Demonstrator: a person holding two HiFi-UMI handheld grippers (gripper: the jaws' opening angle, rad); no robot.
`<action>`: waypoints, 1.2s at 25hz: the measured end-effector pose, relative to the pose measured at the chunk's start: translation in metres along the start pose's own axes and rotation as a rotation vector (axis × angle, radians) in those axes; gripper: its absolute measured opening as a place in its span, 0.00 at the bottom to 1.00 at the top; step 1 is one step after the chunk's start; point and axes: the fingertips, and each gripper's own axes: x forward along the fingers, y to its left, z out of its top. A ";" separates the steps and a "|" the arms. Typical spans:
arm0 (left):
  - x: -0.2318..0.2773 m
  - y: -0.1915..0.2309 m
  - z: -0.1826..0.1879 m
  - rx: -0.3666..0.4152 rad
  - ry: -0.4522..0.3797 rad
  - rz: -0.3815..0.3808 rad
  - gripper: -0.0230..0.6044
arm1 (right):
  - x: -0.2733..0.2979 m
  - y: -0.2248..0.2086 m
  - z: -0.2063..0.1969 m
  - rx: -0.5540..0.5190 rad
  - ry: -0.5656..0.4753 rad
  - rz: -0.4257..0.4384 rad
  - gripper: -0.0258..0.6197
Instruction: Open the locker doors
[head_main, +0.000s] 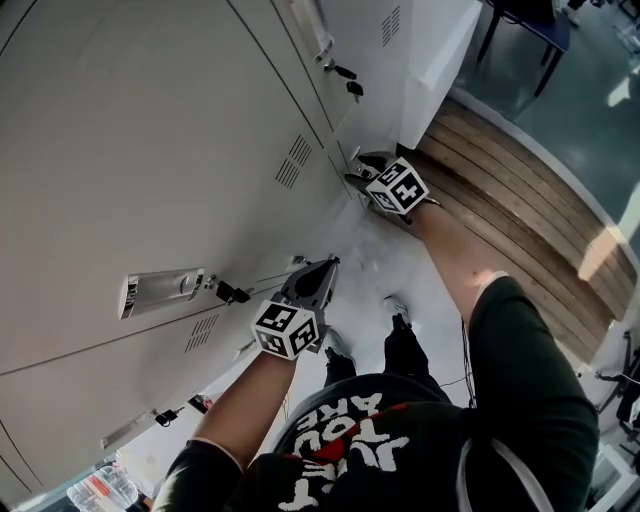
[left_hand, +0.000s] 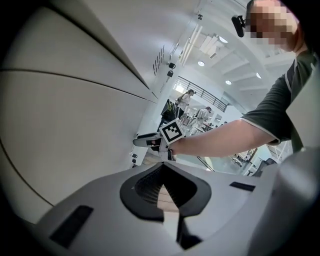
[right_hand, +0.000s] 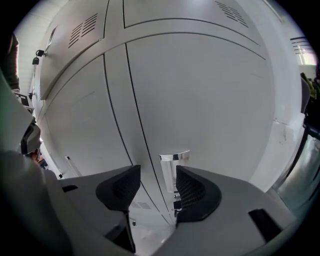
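Left tongs (left_hand: 163, 165): pressed together, nothing pinched; held near the pale grey metal locker doors (head_main: 150, 150).
Right tongs (right_hand: 157, 171): spread, gripping nothing.
Shiny chrome door handle (right_hand: 173, 162): stood between the right jaws, ahead of the pads; contact not determinable.
Doors: shut.

Black short-sleeved T-shirt (head_main: 520, 400) with white-and-red lettering; grey left tongs (head_main: 326, 268) and right tongs (head_main: 357, 170) bear black-and-white marker cubes (head_main: 285, 328).
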 end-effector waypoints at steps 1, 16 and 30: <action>0.002 -0.001 0.000 0.002 0.001 -0.002 0.04 | 0.002 -0.001 0.001 -0.007 0.001 0.008 0.38; -0.001 -0.003 -0.004 0.028 0.014 0.006 0.04 | 0.009 0.009 -0.003 -0.225 0.118 0.136 0.39; -0.005 -0.007 -0.005 0.034 0.014 0.004 0.04 | -0.011 0.006 -0.016 -0.215 0.099 0.103 0.39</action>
